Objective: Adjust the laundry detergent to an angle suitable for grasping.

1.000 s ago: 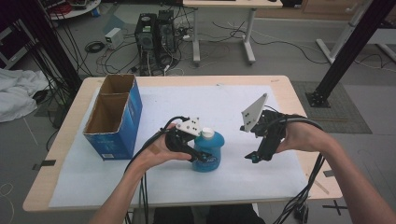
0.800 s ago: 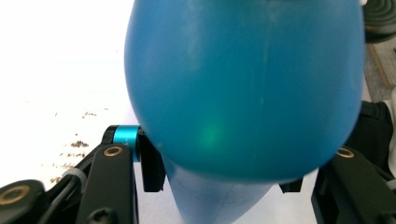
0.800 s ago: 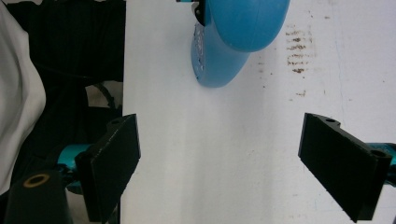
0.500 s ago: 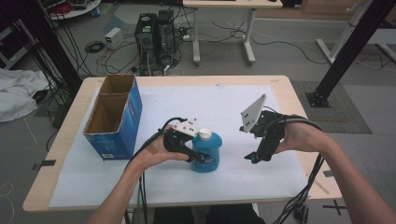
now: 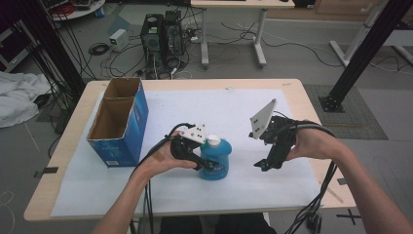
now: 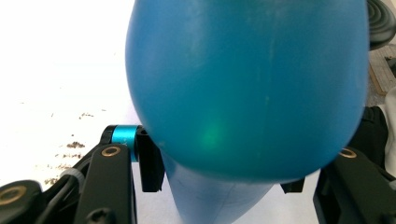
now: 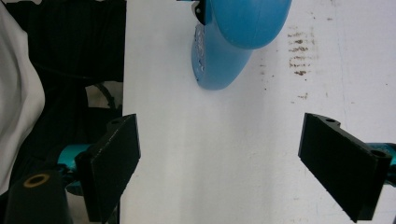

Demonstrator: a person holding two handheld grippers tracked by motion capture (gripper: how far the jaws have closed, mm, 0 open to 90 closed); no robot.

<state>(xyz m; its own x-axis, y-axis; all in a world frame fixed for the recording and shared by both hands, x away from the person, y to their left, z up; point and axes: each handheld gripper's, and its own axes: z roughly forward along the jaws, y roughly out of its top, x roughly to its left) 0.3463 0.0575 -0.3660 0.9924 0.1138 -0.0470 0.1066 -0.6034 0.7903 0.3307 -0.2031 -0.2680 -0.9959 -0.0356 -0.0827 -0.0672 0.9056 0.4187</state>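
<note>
On the white-covered wooden bench [image 5: 234,105], near its front edge, the blue plastic bottle [image 5: 215,163] stands upright, white cap up, clenched by the left gripper [image 5: 202,163]; right gripper [image 5: 265,163] fingers released.

My left forearm comes in from the bottom of the high view and angles up toward the middle. My left hand [image 5: 163,157] lies palm up, fingers curled round the body of my left gripper [image 5: 203,163]. Its jaws point to the right, closed in tight, pads pressed on what sits between them. The grey three-cornered plate rides on top, and the cable loops back along my wrist. My right forearm enters from the lower right corner. My right hand [image 5: 311,144] holds my right gripper [image 5: 262,165] nose down and tilted left. In the right gripper view its jaws stand wide apart, with nothing between them.
</note>
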